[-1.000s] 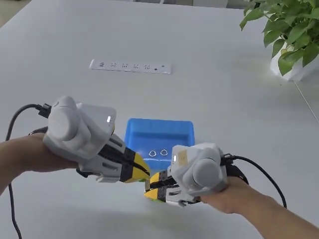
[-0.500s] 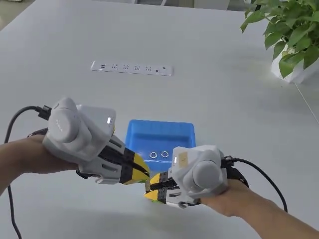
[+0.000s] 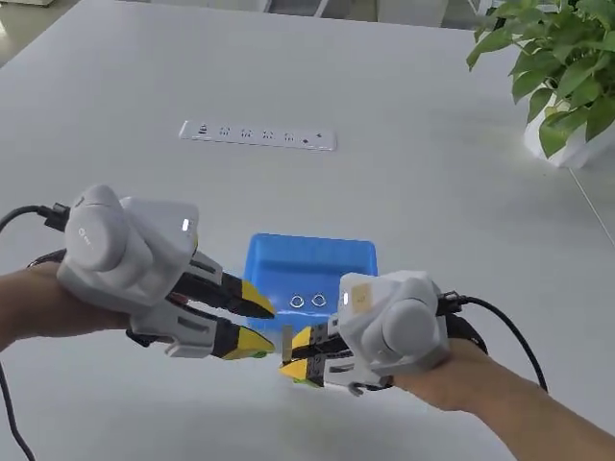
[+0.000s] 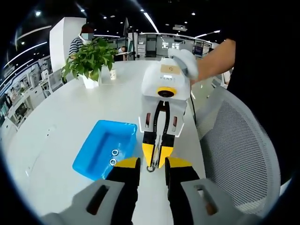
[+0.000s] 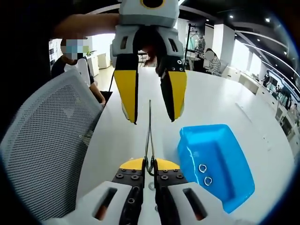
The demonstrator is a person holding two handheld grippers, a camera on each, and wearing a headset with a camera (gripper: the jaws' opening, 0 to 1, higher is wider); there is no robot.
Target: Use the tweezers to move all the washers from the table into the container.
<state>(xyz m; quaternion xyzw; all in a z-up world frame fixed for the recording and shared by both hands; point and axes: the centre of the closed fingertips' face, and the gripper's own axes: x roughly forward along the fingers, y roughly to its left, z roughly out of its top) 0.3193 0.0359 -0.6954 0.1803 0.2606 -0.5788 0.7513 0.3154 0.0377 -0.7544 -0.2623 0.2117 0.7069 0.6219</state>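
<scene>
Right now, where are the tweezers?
Right gripper view: the tweezers are clamped in the right gripper, tips reaching between the open jaws of the left gripper; the blue container lies to their right.

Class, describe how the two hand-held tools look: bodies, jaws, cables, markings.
Both the left tool and the right tool have rounded white-grey plastic bodies, black jaws with yellow tips and a small lit indicator. A black cable runs from each. The right one bears a yellowish label.

Your pale table [image 3: 432, 202] carries a blue container [image 3: 309, 242] close in front of you, a white power strip [image 3: 258, 135] well beyond it, and a potted plant [image 3: 555, 72] at the far right edge.
</scene>
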